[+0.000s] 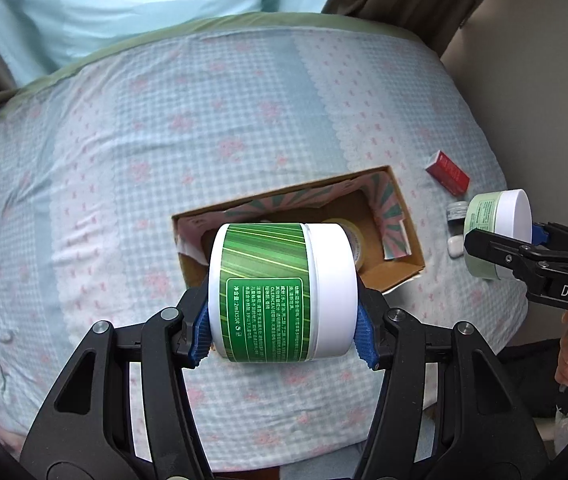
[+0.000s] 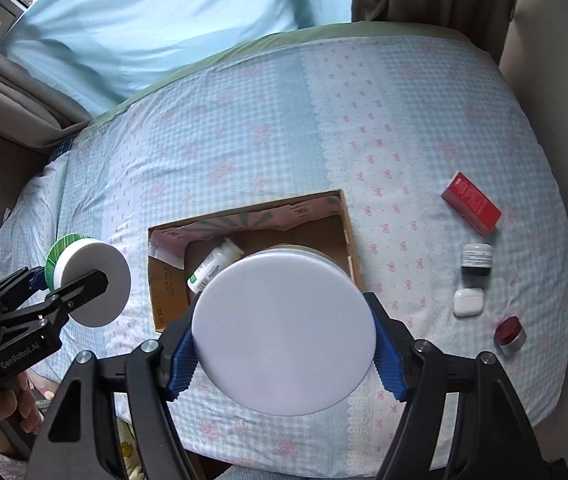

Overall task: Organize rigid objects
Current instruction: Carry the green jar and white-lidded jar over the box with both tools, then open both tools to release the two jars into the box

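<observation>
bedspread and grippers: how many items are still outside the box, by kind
Big jars held in grippers: 2, dark green jar and pale green jar
Red carton: 1
Small dark jar: 1
White earbud case: 1
Red-lidded pot: 1
Total: 6

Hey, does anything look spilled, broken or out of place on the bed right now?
Nothing spilled or broken. The cardboard box has a white bottle lying tilted inside, and its patterned liner sits crumpled and askew along the walls.
</observation>
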Tool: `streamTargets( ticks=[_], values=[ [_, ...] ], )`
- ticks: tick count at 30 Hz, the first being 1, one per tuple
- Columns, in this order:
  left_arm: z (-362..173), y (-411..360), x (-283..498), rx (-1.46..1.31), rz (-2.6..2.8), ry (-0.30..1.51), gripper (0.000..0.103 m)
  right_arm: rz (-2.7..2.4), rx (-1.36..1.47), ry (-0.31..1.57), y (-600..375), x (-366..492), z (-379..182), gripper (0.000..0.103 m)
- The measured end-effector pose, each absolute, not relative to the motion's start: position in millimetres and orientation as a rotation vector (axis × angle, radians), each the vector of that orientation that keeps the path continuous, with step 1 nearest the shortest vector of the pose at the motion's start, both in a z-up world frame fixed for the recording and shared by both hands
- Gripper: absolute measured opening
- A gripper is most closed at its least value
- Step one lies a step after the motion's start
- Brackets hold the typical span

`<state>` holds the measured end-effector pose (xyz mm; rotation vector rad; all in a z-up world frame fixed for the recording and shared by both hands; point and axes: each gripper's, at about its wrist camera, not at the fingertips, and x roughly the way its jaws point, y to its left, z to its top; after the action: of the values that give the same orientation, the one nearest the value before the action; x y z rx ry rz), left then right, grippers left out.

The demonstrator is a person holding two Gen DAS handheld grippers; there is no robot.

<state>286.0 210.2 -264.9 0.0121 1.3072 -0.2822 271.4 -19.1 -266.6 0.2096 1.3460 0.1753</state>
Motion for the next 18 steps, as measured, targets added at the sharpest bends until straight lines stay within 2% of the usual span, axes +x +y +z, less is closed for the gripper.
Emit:
streamTargets(
  ticks=[6,18],
  values=[
    [-327.0,227.9,288.3,-0.006,-0.288,1.374,0.052,0.21,0.171,1.408,16.8,289.9,-312.9,0.069],
    [-429.8,184.1,290.3,0.042,-0.403,1.466,0.052,0.186,0.082,1.492,33.0,314.0,-409.3,0.069]
  ],
)
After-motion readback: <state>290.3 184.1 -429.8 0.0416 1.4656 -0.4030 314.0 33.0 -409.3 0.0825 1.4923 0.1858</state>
